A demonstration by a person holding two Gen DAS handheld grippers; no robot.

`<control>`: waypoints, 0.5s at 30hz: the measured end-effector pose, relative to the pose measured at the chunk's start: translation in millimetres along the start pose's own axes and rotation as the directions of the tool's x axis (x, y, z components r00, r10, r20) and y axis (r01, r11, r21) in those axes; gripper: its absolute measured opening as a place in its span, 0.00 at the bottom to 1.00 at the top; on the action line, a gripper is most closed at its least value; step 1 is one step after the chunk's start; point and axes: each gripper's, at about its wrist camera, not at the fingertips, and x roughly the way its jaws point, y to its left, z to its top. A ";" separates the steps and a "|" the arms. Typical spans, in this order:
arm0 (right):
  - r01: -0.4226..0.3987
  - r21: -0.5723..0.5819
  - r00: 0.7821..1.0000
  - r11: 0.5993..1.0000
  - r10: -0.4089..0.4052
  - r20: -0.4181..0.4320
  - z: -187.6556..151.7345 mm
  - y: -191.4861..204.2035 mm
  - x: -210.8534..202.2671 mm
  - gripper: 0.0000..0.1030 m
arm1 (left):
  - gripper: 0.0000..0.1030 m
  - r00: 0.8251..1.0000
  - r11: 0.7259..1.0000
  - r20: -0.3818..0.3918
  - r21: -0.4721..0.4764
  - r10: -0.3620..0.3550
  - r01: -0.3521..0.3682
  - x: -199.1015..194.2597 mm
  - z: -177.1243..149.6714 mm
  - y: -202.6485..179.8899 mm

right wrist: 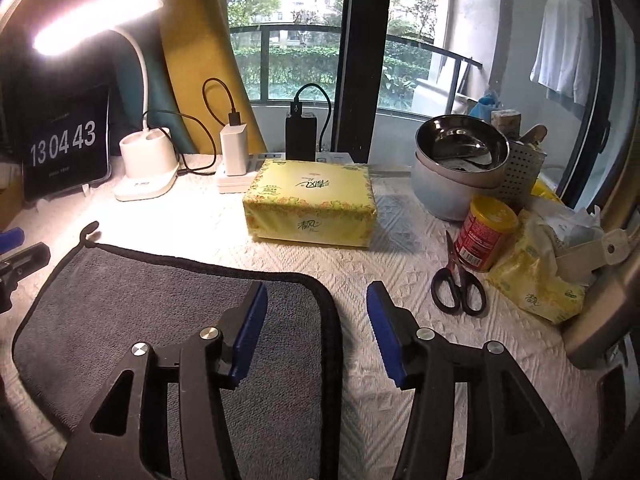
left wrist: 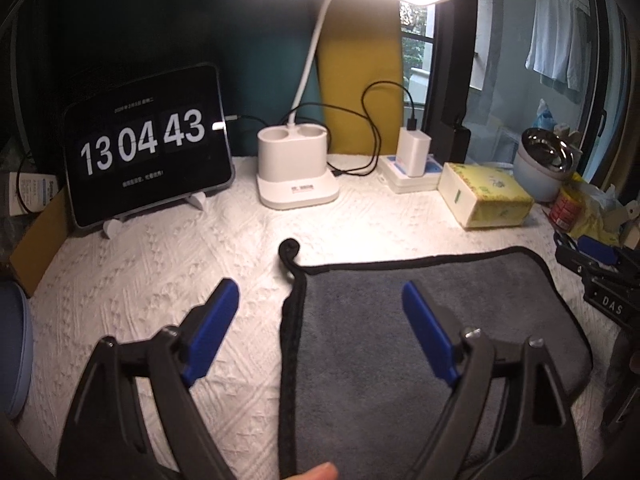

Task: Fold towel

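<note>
- Near edge of grey towel cut off by the bottom of both views; layers not countable; black loop curled at far left corner.
- Lying flat on white textured tablecloth, black-trimmed, in front of tissue box.
- Left gripper spread wide, empty, straddling towel's left edge: one blue pad over cloth, one over towel.
- Right gripper likewise apart, empty, straddling towel's right edge.
- Fingertip barely visible at bottom.
- Counted: one tablet clock, one lamp, one pair of scissors, one red can, two stacked bowls.
- Readable: "13 04 43" on clock; "DAS" on black gear at right; smaller print on clock, can and tissue box too blurred.
</note>
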 end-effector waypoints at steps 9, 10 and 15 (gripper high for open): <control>0.002 -0.001 0.999 1.000 -0.002 0.033 -4.0 3.2 -35.5 0.53 | 0.83 0.998 0.999 0.049 0.021 -0.036 0.035 -40.7 -4.1 -6.6; 0.002 -0.001 0.999 1.000 -0.002 0.037 -4.8 3.6 -39.7 0.53 | 0.83 0.998 0.999 0.056 0.023 -0.039 0.038 -45.4 -4.9 -6.9; 0.001 -0.005 0.998 1.000 -0.001 0.057 -9.5 6.6 -60.8 0.53 | 0.83 0.994 0.998 0.089 0.024 -0.062 0.060 -69.4 -9.1 -6.6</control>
